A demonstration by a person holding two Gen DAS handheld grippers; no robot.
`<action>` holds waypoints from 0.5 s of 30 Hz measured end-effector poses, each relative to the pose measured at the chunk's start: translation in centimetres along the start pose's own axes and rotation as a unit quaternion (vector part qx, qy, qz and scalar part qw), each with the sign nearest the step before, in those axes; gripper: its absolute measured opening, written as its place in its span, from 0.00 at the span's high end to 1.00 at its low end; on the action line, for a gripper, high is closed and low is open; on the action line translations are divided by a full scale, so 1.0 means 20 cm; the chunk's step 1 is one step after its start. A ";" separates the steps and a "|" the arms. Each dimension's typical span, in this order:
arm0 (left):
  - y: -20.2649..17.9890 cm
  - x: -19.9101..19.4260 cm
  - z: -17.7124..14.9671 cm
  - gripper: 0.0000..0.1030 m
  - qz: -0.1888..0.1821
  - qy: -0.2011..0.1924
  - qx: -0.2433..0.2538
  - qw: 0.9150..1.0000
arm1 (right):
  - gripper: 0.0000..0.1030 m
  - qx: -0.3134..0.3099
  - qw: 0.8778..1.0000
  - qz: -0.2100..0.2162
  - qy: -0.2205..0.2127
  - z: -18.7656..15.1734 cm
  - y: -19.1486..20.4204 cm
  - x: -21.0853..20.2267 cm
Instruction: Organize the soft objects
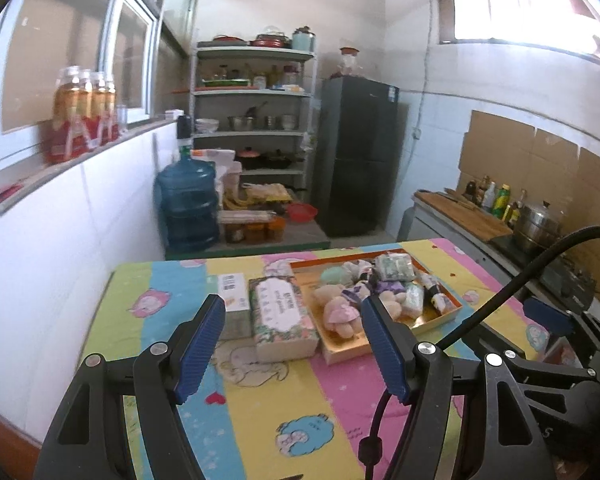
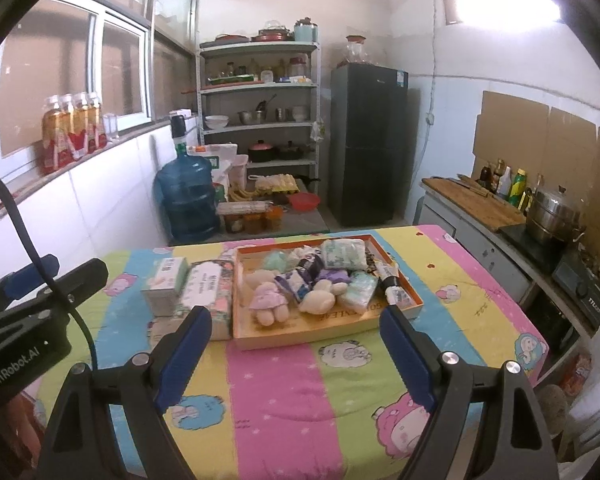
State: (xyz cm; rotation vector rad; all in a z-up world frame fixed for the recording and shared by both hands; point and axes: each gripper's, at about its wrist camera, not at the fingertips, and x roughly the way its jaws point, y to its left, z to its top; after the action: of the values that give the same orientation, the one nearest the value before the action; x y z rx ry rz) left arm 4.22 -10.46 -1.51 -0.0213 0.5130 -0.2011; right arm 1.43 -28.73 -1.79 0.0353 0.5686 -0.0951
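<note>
An orange tray [image 2: 320, 334] [image 1: 350, 350] sits on a table under a striped cartoon cloth. In it lie soft things: a plush bear in a pink dress [image 2: 269, 300] [image 1: 342, 312], a cream plush [image 2: 320, 296], tissue packs [image 2: 345, 254] [image 1: 394, 266], a mint pouch [image 2: 276, 262] and small tubes. Left of the tray lie a floral tissue box [image 2: 210, 294] [image 1: 282, 316] and a white box [image 2: 166, 284] [image 1: 232, 300]. My left gripper [image 1: 294, 310] and right gripper [image 2: 296, 316] hover open in front of the tray, holding nothing.
A white wall with a window sill bearing bottles [image 1: 82, 112] runs along the left. Behind the table stand a water jug [image 2: 188, 196], shelves of cookware [image 2: 260, 112] and a dark fridge [image 2: 368, 144]. A counter with a steel pot [image 2: 552, 214] is on the right.
</note>
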 end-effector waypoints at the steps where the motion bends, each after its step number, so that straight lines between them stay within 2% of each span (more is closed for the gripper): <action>1: 0.01 -0.03 -0.01 0.30 0.002 -0.001 -0.001 1.000 | 0.17 -0.001 1.000 0.004 -0.002 -0.01 0.02 -0.02; 7: 0.05 -0.16 -0.03 0.30 0.024 -0.011 -0.005 1.000 | 0.17 -0.009 1.000 0.018 -0.011 -0.02 0.09 -0.11; 15: 0.06 -0.25 -0.06 0.30 0.033 -0.010 -0.018 0.999 | 0.17 -0.015 0.999 0.029 -0.012 -0.04 0.12 -0.19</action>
State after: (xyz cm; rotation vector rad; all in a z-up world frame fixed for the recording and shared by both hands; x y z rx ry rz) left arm -0.44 -8.23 -0.28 -0.0408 0.4963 -0.1270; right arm -1.99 -25.91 -0.41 0.0206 0.5438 -0.0310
